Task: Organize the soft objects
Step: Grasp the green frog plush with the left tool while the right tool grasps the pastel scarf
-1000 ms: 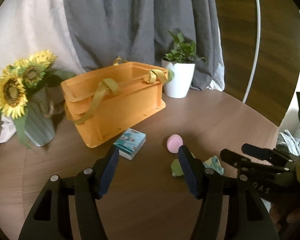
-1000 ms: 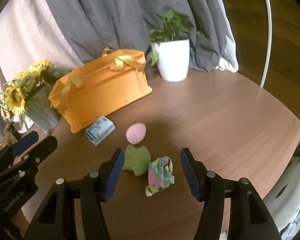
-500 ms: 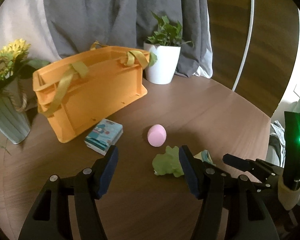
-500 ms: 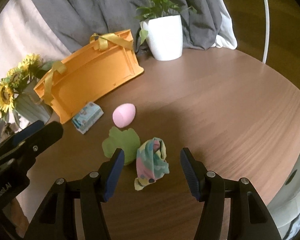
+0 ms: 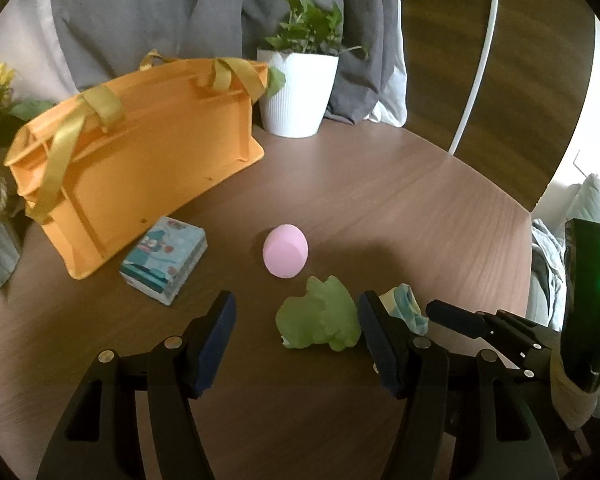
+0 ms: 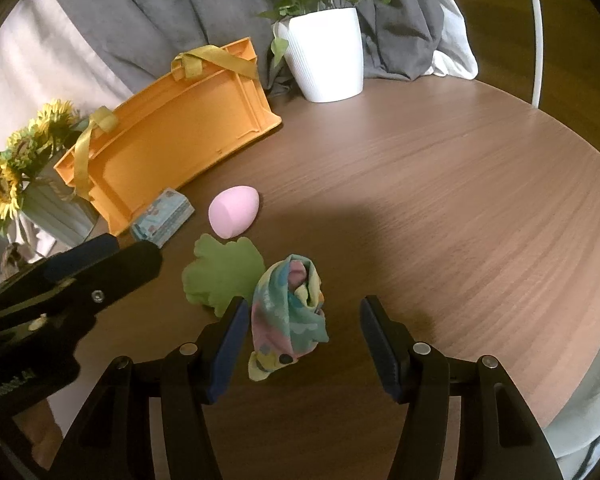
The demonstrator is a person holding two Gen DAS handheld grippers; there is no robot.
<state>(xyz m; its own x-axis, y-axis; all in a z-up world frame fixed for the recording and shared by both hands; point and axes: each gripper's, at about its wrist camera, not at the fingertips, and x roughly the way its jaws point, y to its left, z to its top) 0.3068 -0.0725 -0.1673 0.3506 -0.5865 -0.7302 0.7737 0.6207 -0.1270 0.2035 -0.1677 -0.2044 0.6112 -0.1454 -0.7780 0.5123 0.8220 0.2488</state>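
On the round wooden table lie a green soft frog toy (image 5: 320,320) (image 6: 220,272), a pink egg-shaped sponge (image 5: 286,250) (image 6: 234,211), a rolled pastel sock (image 6: 290,308) (image 5: 404,306) and a small tissue pack (image 5: 164,260) (image 6: 162,222). An orange basket (image 5: 140,160) (image 6: 172,136) with yellow handles stands behind them. My left gripper (image 5: 296,340) is open, with the frog between its fingers toward the right one. My right gripper (image 6: 302,346) is open around the sock, which lies nearer the left finger.
A white potted plant (image 5: 298,92) (image 6: 326,56) stands at the back by grey curtains. A vase of sunflowers (image 6: 28,184) stands left of the basket. A white hoop (image 5: 476,56) rises at the right. The table edge curves close on the right.
Both grippers have moved forward and down toward the soft objects. The frog now sits between the left fingers and the sock between the right fingers. Both stay open.
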